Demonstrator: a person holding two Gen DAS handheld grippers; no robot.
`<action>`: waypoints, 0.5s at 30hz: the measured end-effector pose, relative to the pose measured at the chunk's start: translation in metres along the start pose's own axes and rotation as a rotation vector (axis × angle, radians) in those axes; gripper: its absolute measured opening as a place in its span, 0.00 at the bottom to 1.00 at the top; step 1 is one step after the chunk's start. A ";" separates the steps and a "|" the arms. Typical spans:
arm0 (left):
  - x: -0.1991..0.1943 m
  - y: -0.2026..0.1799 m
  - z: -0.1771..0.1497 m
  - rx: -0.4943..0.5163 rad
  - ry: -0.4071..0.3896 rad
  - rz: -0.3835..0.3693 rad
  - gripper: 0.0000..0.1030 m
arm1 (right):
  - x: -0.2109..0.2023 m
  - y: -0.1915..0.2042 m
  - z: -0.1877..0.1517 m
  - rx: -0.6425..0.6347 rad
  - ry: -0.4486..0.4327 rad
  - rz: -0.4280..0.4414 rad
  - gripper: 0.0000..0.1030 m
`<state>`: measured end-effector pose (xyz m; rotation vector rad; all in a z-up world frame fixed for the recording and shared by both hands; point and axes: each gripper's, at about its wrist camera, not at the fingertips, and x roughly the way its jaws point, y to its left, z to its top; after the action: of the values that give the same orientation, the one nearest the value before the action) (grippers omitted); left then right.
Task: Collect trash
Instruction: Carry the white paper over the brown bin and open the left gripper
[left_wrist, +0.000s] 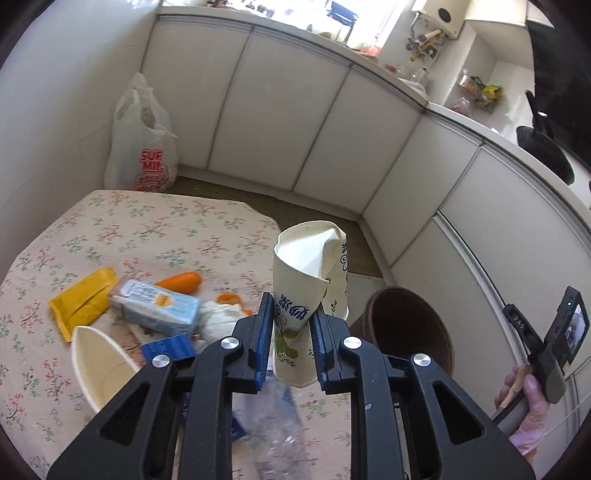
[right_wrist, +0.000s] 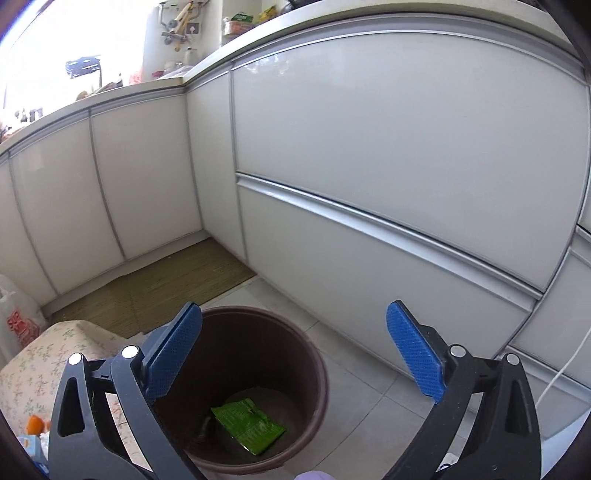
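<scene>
Two grippers, two jobs. Left gripper: jaws clamped on a crushed paper cup, squeezed flat low on its printed side so it stays upright and cannot slip, held off the counter's right edge toward the brown bin. Right gripper: jaws wide apart, nothing between them, poised above the bin's mouth; green wrapper lying on the bin floor, probably just let go. More trash waiting near the counter's front edge: yellow packet, tissue pack, another cup.
</scene>
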<state>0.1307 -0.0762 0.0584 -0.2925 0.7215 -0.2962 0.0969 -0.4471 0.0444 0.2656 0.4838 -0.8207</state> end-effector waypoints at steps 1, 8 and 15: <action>0.007 -0.015 0.003 0.015 0.005 -0.015 0.19 | 0.000 -0.007 0.001 0.016 0.005 -0.005 0.93; 0.072 -0.122 0.010 0.094 0.099 -0.113 0.20 | 0.022 -0.063 0.004 0.127 0.082 -0.047 0.93; 0.141 -0.205 -0.009 0.184 0.208 -0.113 0.19 | 0.037 -0.101 -0.003 0.241 0.159 -0.057 0.93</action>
<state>0.1918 -0.3173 0.0418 -0.1281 0.8774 -0.5027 0.0415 -0.5363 0.0187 0.5448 0.5430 -0.9190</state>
